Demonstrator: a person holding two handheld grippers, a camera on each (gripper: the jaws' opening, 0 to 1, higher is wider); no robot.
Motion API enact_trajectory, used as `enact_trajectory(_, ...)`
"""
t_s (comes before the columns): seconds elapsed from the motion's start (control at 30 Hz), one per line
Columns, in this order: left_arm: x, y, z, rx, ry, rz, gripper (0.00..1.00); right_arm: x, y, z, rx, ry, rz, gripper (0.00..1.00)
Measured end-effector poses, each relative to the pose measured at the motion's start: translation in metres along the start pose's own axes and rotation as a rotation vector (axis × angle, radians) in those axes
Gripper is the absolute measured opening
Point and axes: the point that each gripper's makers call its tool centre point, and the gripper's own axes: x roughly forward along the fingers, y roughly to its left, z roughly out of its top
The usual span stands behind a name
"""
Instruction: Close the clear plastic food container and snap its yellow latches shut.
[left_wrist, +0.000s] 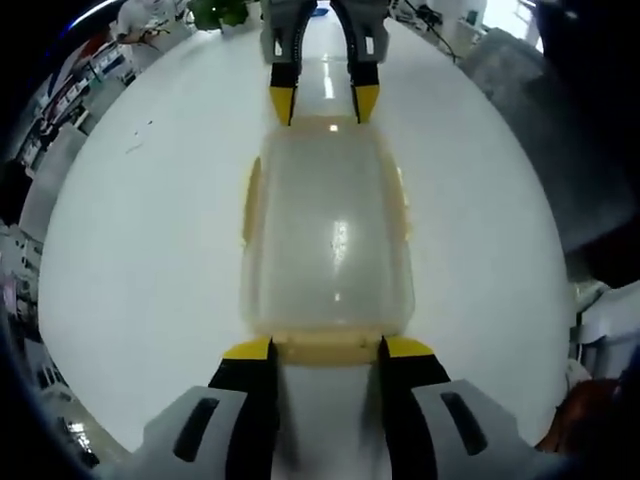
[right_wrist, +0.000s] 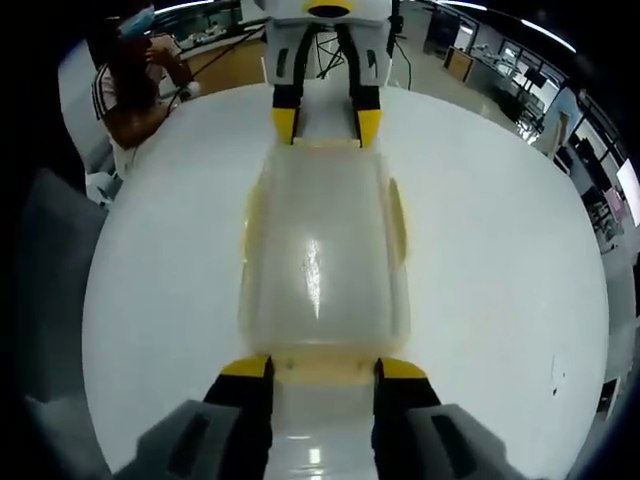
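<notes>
The clear plastic container lies lengthwise on the white table with its lid down. Yellow side latches show along both long edges. My left gripper is open, its yellow tips flanking the near yellow end latch. At the far end my right gripper stands open against the container's other end. In the right gripper view the same container runs from my right gripper, whose tips flank an end latch, up to the left gripper. I cannot tell whether the end latches are snapped.
The round white table has bare room on both sides of the container. A person sits at its far left edge in the right gripper view. Benches and equipment ring the room. A dark object rises beside the table.
</notes>
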Motion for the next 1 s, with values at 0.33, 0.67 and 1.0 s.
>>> enact_trajectory(0.33,-0.013,-0.016,0.005,-0.051,0.02,0.039,0.36,-0.011,0.008,0.004,-0.058,0.0,0.002,0.36)
enact_trajectory(0.67,-0.04,-0.024,0.011,-0.077,-0.004,0.086,0.36,-0.03,0.009,0.014,-0.105,-0.027,0.005,0.36)
enact_trajectory(1.0,-0.056,-0.027,0.008,-0.122,0.003,0.096,0.36,-0.046,0.007,0.03,-0.139,-0.051,0.031,0.36)
